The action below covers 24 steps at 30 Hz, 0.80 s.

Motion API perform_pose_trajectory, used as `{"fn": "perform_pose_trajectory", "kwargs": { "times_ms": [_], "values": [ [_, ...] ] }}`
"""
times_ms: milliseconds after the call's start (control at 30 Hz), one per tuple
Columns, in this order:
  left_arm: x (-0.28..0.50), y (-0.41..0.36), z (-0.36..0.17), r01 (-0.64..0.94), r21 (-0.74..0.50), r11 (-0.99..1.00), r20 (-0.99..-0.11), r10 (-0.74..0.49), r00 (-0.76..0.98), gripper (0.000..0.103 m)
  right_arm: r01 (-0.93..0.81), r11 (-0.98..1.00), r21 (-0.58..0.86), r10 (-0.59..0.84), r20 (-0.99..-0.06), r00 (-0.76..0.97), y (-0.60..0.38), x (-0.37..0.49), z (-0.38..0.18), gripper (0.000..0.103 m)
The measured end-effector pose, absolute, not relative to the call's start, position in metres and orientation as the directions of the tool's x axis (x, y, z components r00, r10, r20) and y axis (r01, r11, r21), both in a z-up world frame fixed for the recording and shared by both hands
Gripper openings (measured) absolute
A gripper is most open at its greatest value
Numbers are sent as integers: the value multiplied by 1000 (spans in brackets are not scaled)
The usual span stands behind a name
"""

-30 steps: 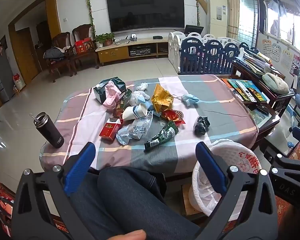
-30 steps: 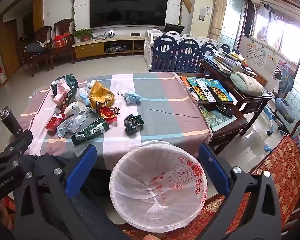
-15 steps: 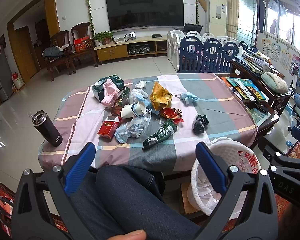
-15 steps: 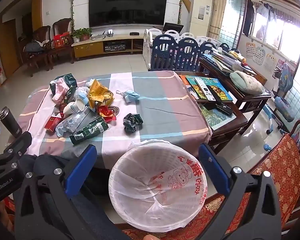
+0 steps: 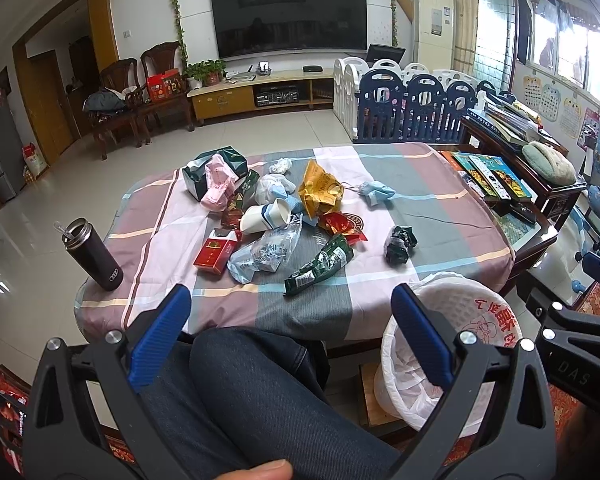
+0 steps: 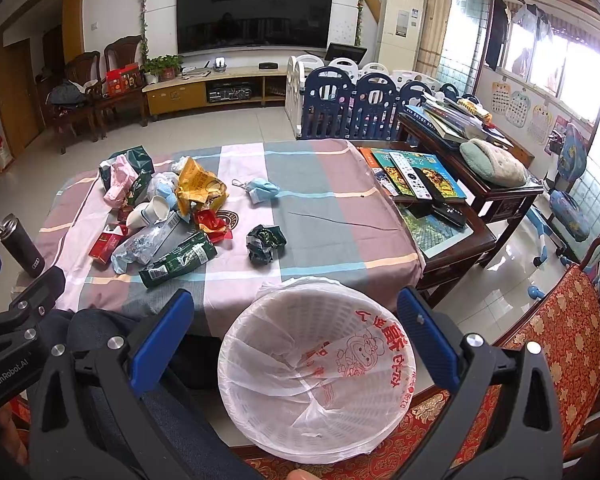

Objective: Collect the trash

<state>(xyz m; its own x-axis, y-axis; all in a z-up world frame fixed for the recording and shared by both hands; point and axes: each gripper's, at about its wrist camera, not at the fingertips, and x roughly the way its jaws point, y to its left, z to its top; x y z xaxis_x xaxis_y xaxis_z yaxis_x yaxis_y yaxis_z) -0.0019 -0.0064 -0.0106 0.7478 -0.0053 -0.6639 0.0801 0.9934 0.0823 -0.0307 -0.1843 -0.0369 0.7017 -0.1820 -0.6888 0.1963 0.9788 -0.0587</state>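
Left wrist view: left gripper [image 5: 290,310] spread wide, nothing between the blue pads, poised above a denim-clad knee [image 5: 260,384] short of the table [image 5: 440,200]. Trash heaped on the checked cloth's left half: red box [image 5: 215,254], clear bag [image 5: 266,254], green packet [image 5: 319,266], paper cup [image 5: 265,216], yellow wrapper [image 5: 320,192], pink bag [image 5: 218,186]. Apart to the right, a blue mask [image 5: 376,193] and a dark crumpled wrapper [image 5: 399,243]. Black flask [image 5: 92,254] upright at the near left corner. White-lined bin [image 5: 452,352] on the floor, right of the knee, below the table edge.

Right wrist view: right gripper [image 6: 292,326] likewise wide open and empty, directly over the bin [image 6: 316,384]; only its liner visible inside. Same heap on the table's left half, dark wrapper [image 6: 265,243] nearest the bin. Books and remotes [image 6: 416,178] on a side table at right.
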Motion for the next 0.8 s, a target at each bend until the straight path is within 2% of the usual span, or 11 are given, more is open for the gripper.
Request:
{"fn": "perform_pose_trajectory", "kwargs": {
  "times_ms": [800],
  "values": [
    [-11, -10, -23, 84, 77, 993, -677, -10, 736, 100, 198, 979, -56, -181, -695, 696, -184, -31, -39, 100]
  ]
}}
